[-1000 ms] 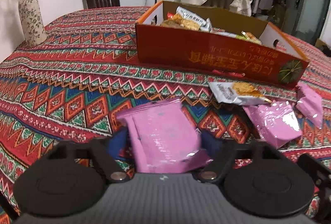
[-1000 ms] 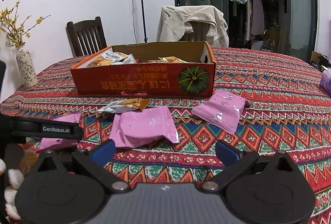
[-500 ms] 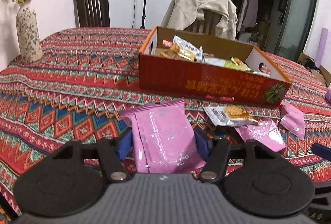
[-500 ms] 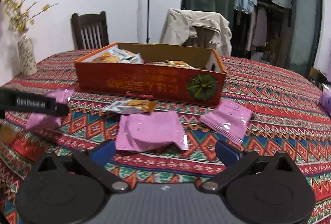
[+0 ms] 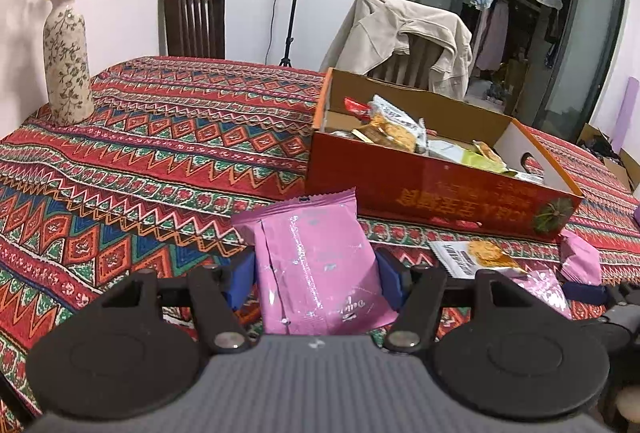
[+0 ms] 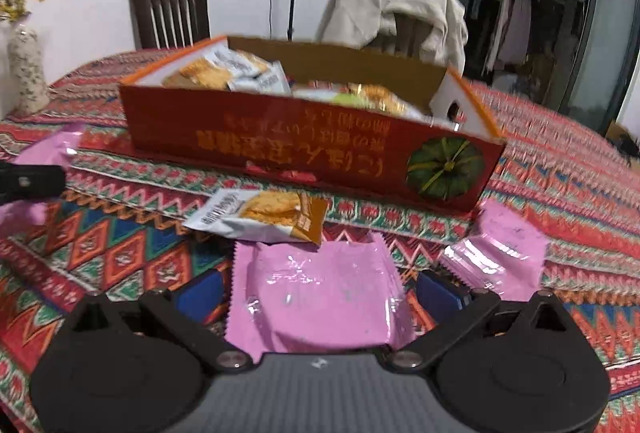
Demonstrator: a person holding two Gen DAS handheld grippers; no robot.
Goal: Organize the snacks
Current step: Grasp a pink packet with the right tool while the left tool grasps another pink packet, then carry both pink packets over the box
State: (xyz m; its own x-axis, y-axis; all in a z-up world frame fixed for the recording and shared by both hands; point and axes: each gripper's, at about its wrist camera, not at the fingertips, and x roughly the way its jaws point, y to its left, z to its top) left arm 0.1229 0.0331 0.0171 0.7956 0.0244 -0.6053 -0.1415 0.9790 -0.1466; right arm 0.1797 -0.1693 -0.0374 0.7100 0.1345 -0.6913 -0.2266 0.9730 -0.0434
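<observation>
The left hand-held gripper (image 5: 316, 279) pinches a pink snack packet (image 5: 320, 265), long axis pointing away toward the orange box (image 5: 440, 189) far right of it. The right hand-held gripper (image 6: 320, 293) stands open around a second pink packet (image 6: 320, 293) on the table (image 6: 120, 253) (pads apart from it). The box's upside-down writing isn't readable.

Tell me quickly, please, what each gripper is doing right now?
Left gripper: shut on a pink packet.
Right gripper: open, astride another pink packet lying on the table.
</observation>
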